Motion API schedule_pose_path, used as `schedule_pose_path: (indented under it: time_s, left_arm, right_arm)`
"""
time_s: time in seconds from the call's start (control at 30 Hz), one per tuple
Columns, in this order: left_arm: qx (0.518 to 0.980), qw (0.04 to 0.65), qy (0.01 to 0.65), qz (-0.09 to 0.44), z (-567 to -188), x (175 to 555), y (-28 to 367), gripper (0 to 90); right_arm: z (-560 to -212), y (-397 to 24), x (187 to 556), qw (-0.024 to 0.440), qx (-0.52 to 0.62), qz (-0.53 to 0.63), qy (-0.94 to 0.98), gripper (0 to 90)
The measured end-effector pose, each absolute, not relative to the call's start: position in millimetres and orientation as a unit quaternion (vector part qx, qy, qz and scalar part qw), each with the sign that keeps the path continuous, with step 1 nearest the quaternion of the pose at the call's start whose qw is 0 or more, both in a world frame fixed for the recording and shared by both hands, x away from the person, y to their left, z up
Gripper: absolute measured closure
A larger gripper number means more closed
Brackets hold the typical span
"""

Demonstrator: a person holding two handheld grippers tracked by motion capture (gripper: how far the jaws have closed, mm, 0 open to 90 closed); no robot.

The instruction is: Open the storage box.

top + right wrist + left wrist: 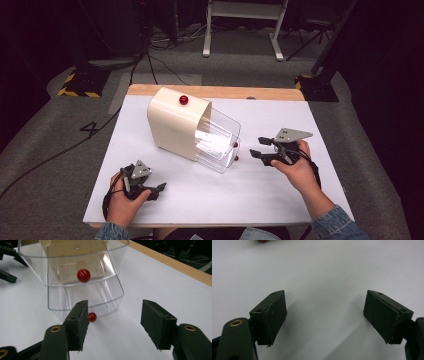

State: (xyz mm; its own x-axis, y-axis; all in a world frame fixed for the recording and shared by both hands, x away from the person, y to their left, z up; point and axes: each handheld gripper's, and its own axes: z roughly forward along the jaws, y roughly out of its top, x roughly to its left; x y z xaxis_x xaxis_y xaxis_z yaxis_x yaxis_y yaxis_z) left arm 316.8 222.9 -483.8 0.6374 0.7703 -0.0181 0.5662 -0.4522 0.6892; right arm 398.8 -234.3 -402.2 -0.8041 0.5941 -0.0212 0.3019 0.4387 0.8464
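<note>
Red knob (92, 316) just beyond right tool (113, 325), jaws spread, nothing pinched; clear drawer (75, 270) behind.

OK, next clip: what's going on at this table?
A person sits at a white table with a gripper in each hand. A cream cabinet with two clear drawers, each with a red knob, stands on it, both drawers pulled out. The right gripper faces the drawer fronts with jaws open, nothing between them, close to the lower knob. The left gripper rests open over bare table.
</note>
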Motion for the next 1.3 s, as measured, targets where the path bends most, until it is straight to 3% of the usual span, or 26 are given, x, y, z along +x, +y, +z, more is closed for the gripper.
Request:
schedule_pose_path:
  time_s: [0.37,0.77,1.3]
  left_arm:
    - [0.840,0.337,0.397,0.150,-483.4,317.6,223.3,18.9]
    - [0.839,0.340,0.400,0.145,-483.5,318.4,223.6,18.6]
    - [0.839,0.341,0.400,0.144,-483.5,318.4,223.6,18.6]
  right_arm:
    - [-404.8,-282.5,377.3,0.179,0.298,0.452,0.821,31.4]
    - [-409.9,-326.7,352.7,0.166,0.344,0.426,0.820,28.2]
    - [-459.3,-366.0,343.4,0.173,0.384,0.361,0.832,21.6]
